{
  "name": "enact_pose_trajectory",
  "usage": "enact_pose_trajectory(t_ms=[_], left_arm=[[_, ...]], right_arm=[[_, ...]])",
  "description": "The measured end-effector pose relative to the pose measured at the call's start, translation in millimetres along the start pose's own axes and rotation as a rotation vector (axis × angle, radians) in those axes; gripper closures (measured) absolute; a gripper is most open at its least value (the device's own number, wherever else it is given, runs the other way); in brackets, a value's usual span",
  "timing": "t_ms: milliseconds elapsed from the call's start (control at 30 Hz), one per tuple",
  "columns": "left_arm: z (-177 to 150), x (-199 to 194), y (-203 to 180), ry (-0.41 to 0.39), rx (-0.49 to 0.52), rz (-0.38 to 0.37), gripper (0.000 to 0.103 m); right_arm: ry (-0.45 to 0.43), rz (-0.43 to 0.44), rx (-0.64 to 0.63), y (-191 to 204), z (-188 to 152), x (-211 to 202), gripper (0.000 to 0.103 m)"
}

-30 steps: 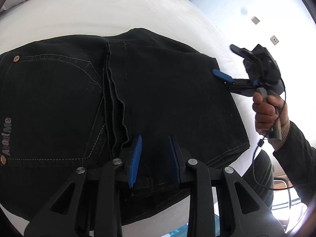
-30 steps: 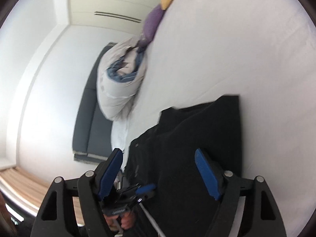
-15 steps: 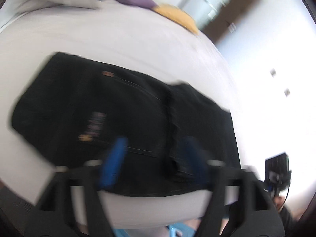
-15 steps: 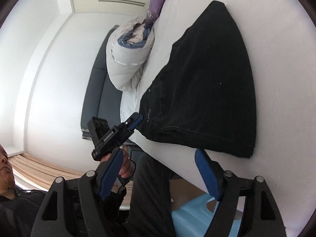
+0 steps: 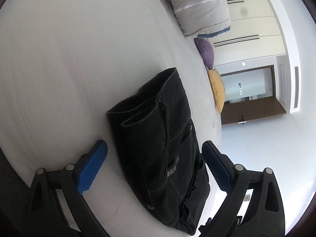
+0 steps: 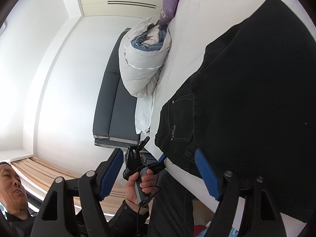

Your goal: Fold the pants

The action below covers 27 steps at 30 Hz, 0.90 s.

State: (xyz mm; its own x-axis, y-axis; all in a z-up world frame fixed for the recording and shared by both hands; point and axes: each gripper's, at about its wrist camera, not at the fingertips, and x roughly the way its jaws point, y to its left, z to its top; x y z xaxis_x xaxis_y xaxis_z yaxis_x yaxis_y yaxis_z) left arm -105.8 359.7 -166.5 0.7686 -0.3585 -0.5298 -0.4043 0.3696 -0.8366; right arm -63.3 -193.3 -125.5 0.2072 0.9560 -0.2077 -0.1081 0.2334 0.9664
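On the white bed (image 5: 79, 59), folded black pants (image 5: 164, 148) lie flat near the bed's front edge.
I read the left gripper (image 5: 154, 165) as spread wide, clear of the pants, holding nothing; the right gripper (image 6: 158, 175) is likewise spread and empty, its right finger over the pants' edge, a rolled duvet (image 6: 144, 59) beyond them.

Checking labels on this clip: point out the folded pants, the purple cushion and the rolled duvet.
folded pants (image 5: 158, 148): left wrist view, on the upper denim layer.
purple cushion (image 5: 206, 52): left wrist view, its middle.
rolled duvet (image 6: 144, 59): right wrist view, grey outer side.
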Motion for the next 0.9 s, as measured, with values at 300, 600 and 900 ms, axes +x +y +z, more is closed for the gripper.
enact_pose_trajectory(t_ms=[300, 600, 900], left_arm=[[-16.4, 31.1, 6.3, 0.027, -0.023, -0.005, 0.063], [-20.3, 31.1, 15.4, 0.041, -0.088, -0.028, 0.086], [-24.0, 21.8, -40.1, 0.011, 0.059, 0.001, 0.088]], right_arm=[[0.022, -0.004, -0.001, 0.6, -4.0, 5.1, 0.025], [0.031, -0.063, -0.011, 0.9, 15.3, 21.7, 0.025], [0.079, -0.121, -0.027, -7.5, 59.5, 81.5, 0.025]])
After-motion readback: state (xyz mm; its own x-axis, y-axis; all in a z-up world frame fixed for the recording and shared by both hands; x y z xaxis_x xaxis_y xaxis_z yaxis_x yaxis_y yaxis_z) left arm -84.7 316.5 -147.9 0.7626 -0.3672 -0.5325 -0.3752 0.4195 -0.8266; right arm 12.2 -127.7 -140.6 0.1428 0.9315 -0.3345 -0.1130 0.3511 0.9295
